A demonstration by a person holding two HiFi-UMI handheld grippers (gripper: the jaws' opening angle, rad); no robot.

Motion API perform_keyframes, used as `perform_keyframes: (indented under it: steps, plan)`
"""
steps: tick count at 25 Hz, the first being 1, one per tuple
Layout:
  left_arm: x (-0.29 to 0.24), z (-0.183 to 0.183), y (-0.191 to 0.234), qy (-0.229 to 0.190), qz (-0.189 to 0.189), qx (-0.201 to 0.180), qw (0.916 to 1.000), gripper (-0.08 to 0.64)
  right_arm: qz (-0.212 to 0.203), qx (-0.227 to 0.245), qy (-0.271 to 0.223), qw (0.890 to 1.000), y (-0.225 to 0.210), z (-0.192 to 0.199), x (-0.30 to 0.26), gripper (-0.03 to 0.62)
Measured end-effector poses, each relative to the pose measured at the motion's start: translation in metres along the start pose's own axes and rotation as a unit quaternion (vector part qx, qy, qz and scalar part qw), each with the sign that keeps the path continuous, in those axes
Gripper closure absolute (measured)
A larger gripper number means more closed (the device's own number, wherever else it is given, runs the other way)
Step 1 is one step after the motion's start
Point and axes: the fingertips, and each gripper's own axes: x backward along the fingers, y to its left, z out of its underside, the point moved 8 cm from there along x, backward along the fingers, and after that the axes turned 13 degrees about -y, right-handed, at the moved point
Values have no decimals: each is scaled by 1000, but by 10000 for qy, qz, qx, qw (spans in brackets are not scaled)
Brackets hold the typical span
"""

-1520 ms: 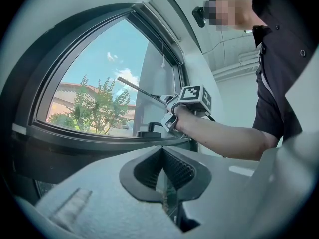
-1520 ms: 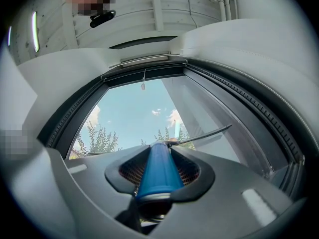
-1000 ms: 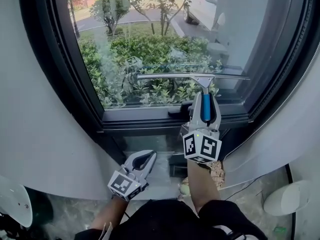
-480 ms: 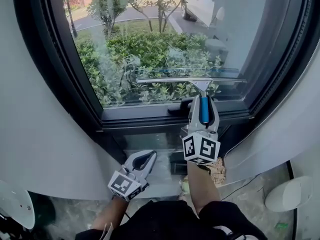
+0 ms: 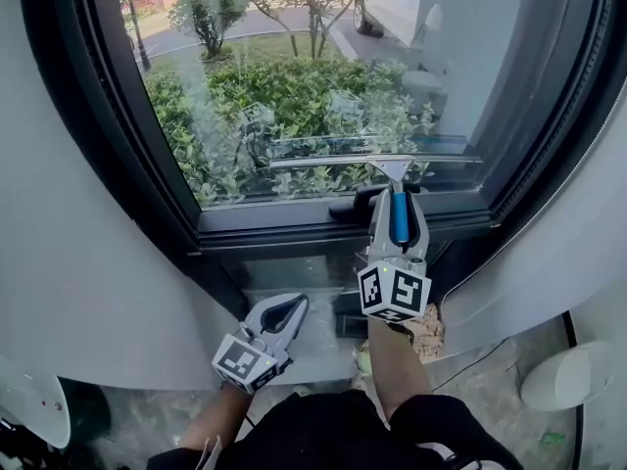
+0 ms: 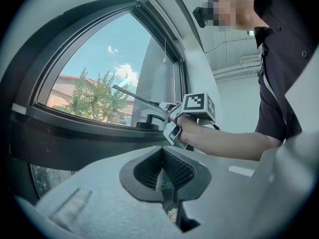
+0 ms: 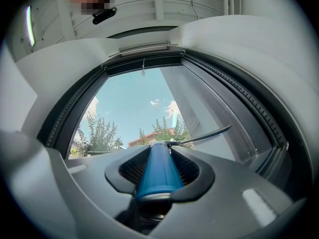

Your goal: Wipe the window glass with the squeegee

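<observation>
My right gripper (image 5: 396, 204) has its fingers clamped on the squeegee (image 5: 376, 162) handle, blade on the window glass (image 5: 294, 76) just above the bottom frame (image 5: 284, 225) (this stroke looks nearly spent). Left gripper (image 5: 284, 313) hangs low, fingers together, empty. Other strips likely remain.

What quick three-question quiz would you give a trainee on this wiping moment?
1. True or false: the left gripper is shut and holds nothing.
2. Where is the squeegee blade on the window glass? A) near the bottom edge B) near the top edge C) off the glass
3. Fill in: the right gripper grips the squeegee's ____ handle.
Key: 1 true; 2 A; 3 blue.
</observation>
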Motion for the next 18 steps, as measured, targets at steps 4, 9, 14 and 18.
perform_keyframes:
  steps: [4,9,14,18]
  plan:
    - [1,-1,-1,3,42,-1,10000,558,13,21,50,10000,-1,4,4,459]
    - [5,5,0,-66,176,9,9998,558,49,27,132,9999,-2,9,8,459]
    - [10,8,0,-13,160,70,9998,558,62,48,211,9997,-2,12,12,459]
    - [14,15,0,-72,162,47,9998,558,52,64,291,9995,-3,15,15,459]
